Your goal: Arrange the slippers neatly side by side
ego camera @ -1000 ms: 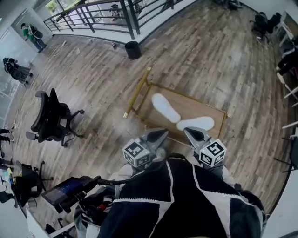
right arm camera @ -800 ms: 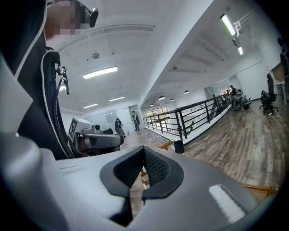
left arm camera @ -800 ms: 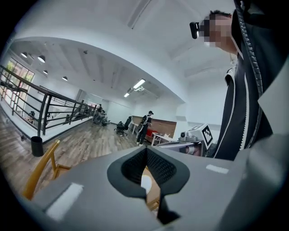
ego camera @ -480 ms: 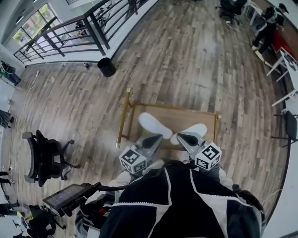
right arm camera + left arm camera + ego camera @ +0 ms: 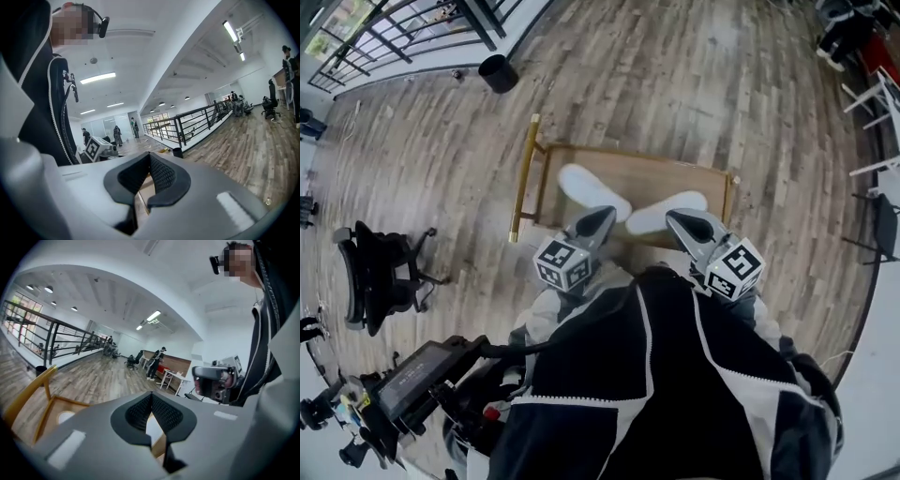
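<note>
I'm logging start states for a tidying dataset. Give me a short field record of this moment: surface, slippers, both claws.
surface: low wooden table with a gold frame
left slipper: white, lying on the table at an angle
right slipper: white, angled the other way
layout: a V, not side by side
left claw: shut, empty
right claw: shut, empty

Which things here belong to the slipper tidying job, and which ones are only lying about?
For the job: left slipper, right slipper, low table, left hand-held gripper, right hand-held gripper.
Lying about: black bin, office chair.
</note>
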{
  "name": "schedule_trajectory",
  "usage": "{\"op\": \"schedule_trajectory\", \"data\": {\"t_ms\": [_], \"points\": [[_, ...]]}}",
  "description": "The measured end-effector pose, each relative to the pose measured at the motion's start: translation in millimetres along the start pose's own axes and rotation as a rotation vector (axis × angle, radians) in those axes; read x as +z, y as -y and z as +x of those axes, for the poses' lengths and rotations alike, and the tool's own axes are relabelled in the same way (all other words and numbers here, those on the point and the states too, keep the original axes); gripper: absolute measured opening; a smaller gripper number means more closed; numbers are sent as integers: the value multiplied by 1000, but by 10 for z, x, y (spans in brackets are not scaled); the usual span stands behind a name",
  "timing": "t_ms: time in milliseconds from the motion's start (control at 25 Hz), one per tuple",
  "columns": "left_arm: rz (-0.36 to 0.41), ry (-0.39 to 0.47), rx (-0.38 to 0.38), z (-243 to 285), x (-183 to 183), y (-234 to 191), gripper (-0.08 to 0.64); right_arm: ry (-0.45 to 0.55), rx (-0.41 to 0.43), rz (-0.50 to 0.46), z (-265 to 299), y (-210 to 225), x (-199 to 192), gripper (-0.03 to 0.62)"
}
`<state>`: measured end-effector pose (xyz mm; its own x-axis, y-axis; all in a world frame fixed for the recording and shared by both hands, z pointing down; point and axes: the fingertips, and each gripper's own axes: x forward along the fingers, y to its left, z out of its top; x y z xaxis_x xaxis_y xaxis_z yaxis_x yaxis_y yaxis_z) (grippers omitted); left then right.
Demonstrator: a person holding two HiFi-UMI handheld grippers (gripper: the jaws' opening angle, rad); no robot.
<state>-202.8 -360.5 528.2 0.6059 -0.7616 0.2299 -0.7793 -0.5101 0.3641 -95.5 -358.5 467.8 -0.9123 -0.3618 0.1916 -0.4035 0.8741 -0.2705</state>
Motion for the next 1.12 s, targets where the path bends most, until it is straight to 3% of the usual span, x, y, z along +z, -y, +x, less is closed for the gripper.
{"op": "schedule_trajectory", "data": {"t_ms": [80,120,240,400,480,640,960,1080,1120], "points": [[-58,-46,84,51,-227,-301,25,-20,2,5,-53,18,-65,5],[-74,-77,127,91,-339,-452,127,-29,2,6,-84,30,-91,5],[-107,-202,272,200,-747,-925,198,-43,-15,12,-238,40,-146,5],[-309,-274,435,340,-1252,-1521,264,-64,-70,18,-526,104,-224,5],[-370,-290,485,429,-1405,-1694,265,-72,-104,25,-677,181,-261,5],[-405,-325,556,602,-1541,-1897,265,-70,-160,37,-921,319,-288,5],[-391,-404,617,755,-1654,-2087,264,-73,-215,47,-1148,381,-334,5],[-388,-444,654,704,-1734,-2177,217,-82,-228,43,-1169,374,-353,5],[-382,-453,668,683,-1744,-2201,147,-83,-233,42,-1177,381,-358,5]]}}
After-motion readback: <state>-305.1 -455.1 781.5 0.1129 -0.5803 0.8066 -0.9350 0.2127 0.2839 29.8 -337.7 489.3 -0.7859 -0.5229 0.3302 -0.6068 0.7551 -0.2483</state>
